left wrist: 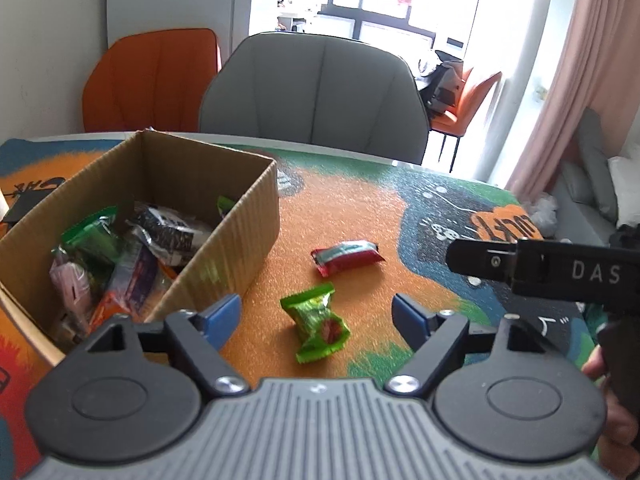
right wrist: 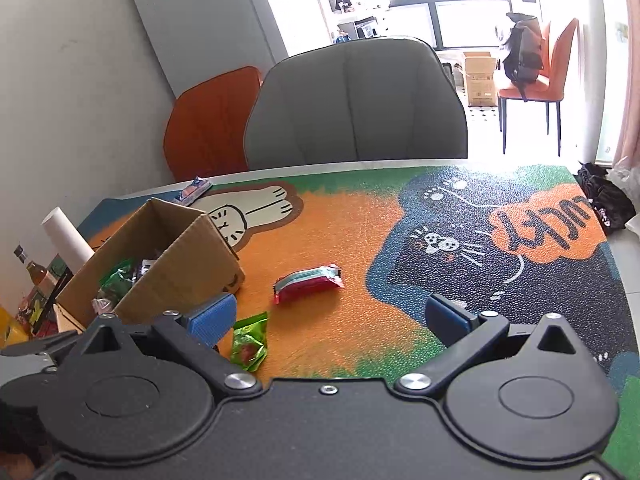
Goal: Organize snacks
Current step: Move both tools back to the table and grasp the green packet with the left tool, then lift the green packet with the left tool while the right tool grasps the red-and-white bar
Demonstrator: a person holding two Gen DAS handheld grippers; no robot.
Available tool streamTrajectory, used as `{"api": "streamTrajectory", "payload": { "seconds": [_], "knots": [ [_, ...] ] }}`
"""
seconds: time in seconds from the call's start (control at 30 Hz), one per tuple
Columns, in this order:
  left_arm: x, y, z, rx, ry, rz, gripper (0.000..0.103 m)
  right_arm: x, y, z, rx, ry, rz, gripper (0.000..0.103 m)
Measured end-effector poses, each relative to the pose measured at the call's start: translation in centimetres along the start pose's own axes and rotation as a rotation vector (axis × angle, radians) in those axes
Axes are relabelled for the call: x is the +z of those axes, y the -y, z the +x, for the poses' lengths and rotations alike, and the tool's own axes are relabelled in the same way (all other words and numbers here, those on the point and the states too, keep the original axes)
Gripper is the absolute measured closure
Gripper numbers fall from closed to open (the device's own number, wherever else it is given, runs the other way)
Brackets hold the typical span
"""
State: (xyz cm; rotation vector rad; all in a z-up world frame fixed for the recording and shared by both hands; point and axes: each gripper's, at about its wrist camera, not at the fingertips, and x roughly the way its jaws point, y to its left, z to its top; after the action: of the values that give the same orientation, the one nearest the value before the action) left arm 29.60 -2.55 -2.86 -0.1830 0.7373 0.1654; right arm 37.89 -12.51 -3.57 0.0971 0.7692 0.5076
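Left tongs [left wrist: 316, 314] and right tongs [right wrist: 335, 320] agape, empty.

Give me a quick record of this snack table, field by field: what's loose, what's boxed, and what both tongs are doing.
loose snacks: green packet and red packet, lying apart on the mat
box: open cardboard box left of them, several wrapped snacks inside
left tongs: open, empty, green packet between the fingers' line of sight
right tongs: open, empty
also on table: blue packet at the far edge
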Motion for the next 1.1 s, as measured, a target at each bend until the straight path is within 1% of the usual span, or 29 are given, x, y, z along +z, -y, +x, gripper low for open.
{"api": "streamTrajectory", "payload": {
  "seconds": [0.1, 0.13, 0.17, 0.2, 0.23, 0.3, 0.37, 0.43, 0.7, 0.77, 0.8, 0.83, 0.93, 1.0, 1.03, 1.1],
  "knots": [
    [0.2, 0.4, 0.5, 0.030, 0.018, -0.002, 0.021, 0.0, 0.7, 0.6, 0.012, -0.003, 0.005, 0.000],
    [0.2, 0.5, 0.7, 0.033, 0.022, -0.004, 0.023, 0.0, 0.8, 0.8, 0.015, -0.004, 0.006, 0.000],
    [0.2, 0.7, 0.7, 0.031, 0.022, -0.010, 0.026, 0.0, 1.0, 1.0, 0.019, -0.005, 0.008, 0.000],
    [0.2, 0.7, 0.7, 0.018, 0.018, -0.024, 0.032, 0.0, 1.2, 1.2, 0.023, -0.005, 0.009, 0.000],
    [0.2, 0.8, 0.5, 0.006, 0.024, -0.029, 0.033, 0.0, 1.4, 1.4, 0.026, -0.005, 0.011, 0.000],
    [0.0, 1.2, 0.5, 0.011, 0.042, -0.013, 0.033, 0.0, 1.8, 1.6, 0.034, 0.000, 0.012, 0.000],
    [-0.1, 1.2, 1.5, 0.010, 0.018, -0.024, 0.033, -0.1, 2.1, 1.9, 0.045, 0.002, 0.011, 0.001],
    [-0.2, 0.9, 2.6, 0.015, -0.013, -0.050, 0.038, -0.1, 2.4, 2.4, 0.053, -0.003, 0.012, 0.002],
    [-1.1, 0.6, 6.1, 0.061, -0.066, -0.104, 0.046, -0.2, 3.2, 3.9, 0.094, -0.025, 0.017, 0.014],
    [-1.3, 0.5, 7.1, 0.072, -0.086, -0.106, 0.055, -0.1, 3.2, 4.3, 0.101, -0.030, 0.013, 0.017],
    [-1.4, 0.3, 7.4, 0.081, -0.091, -0.116, 0.068, 0.0, 3.1, 4.5, 0.103, -0.032, 0.012, 0.018],
    [-1.5, 0.3, 7.4, 0.091, -0.068, -0.117, 0.073, 0.1, 3.1, 4.7, 0.106, -0.033, 0.010, 0.019],
    [-1.4, -0.6, 7.6, 0.058, -0.051, -0.148, 0.075, 0.5, 2.9, 5.2, 0.114, -0.035, 0.001, 0.020],
    [-1.3, -1.3, 7.6, 0.064, -0.036, -0.171, 0.076, 0.7, 2.6, 5.5, 0.121, -0.034, -0.002, 0.021],
    [-1.2, -1.5, 7.7, 0.048, -0.035, -0.181, 0.076, 0.9, 2.5, 5.6, 0.126, -0.033, -0.006, 0.021],
    [-1.1, -1.6, 7.8, 0.044, -0.032, -0.180, 0.076, 1.1, 2.2, 6.1, 0.138, -0.033, -0.009, 0.023]
  ]
}}
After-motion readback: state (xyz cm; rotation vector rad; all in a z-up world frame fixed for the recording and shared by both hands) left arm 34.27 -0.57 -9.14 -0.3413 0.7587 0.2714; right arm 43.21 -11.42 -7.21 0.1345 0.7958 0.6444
